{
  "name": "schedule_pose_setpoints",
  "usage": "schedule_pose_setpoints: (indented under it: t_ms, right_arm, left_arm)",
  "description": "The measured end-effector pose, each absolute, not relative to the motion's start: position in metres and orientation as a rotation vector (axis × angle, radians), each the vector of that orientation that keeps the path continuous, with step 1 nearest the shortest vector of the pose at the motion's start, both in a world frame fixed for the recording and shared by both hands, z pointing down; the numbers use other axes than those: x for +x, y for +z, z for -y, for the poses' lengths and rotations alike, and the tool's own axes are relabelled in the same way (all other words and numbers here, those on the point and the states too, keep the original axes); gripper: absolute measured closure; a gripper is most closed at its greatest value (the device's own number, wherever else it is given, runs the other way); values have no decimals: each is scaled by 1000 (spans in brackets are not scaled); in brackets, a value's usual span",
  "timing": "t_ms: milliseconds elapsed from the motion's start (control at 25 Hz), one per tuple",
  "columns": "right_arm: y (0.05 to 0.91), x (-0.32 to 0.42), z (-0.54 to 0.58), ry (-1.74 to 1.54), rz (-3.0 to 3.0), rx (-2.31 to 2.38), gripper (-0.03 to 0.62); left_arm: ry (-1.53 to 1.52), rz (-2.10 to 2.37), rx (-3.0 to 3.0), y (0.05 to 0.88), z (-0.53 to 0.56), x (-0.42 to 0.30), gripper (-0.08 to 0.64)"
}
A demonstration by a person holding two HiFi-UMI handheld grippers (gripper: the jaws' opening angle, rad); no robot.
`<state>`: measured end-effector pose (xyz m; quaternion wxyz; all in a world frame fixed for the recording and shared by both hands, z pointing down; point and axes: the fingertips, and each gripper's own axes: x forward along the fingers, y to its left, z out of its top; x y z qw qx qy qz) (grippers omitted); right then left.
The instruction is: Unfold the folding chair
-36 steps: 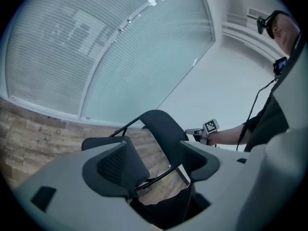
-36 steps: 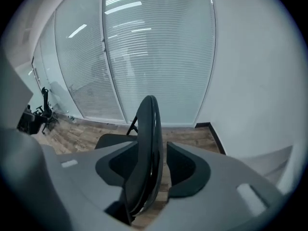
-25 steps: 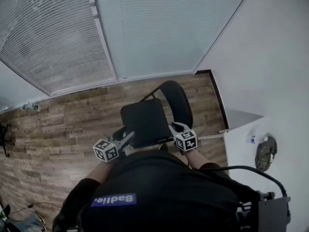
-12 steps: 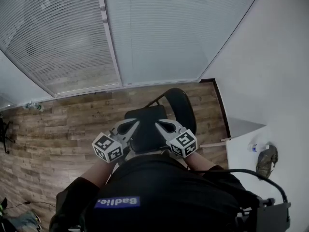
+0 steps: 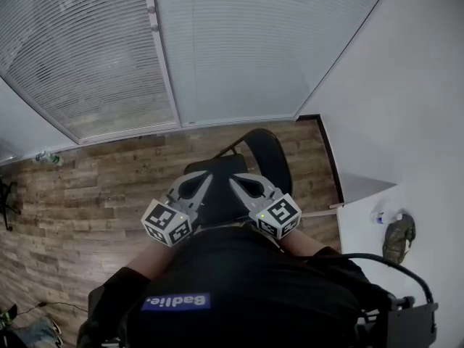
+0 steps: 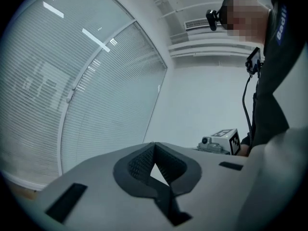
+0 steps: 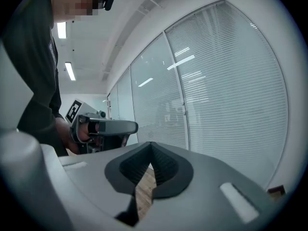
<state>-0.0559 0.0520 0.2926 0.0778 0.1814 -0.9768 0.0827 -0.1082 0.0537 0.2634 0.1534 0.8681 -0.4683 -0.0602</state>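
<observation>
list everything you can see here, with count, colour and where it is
folding chair: one, black, on the floor in front of the person, beyond both grippers
wood floor: one, brown planks, under the chair
blinds: two panels, pale grey, behind the chair
table: one, white, at the right
small bottle: one, pale with blue, on the table
camouflage bundle: one, green-brown, on the table beside the small bottle
floor bottle: one, pale, on the floor at the left by the blinds
black top: one, on the person, bottom of the head view
left gripper: one, grey, jaws shut, empty
right gripper: one, grey, jaws shut, empty
</observation>
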Motion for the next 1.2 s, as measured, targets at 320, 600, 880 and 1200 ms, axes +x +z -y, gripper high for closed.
schedule_pose_setpoints:
  t_ms: [320, 600, 880, 1200]
  right_arm:
    - [294, -49, -54, 252, 2921, 551, 591]
    - [300, -46, -57, 296, 2921, 569, 591]
    - [307, -45, -54, 303, 2905, 565, 591]
    - [311, -47, -52, 323, 2888, 567, 591]
  left_arm:
    - [-82, 1305, 2558, 268, -57, -92, 555]
    - [-47, 1289, 2586, 273, -59, -82, 555]
    - [-41, 1284, 2580, 277, -57, -79, 555]
    - [-34, 1292, 2571, 282, -53, -85, 555]
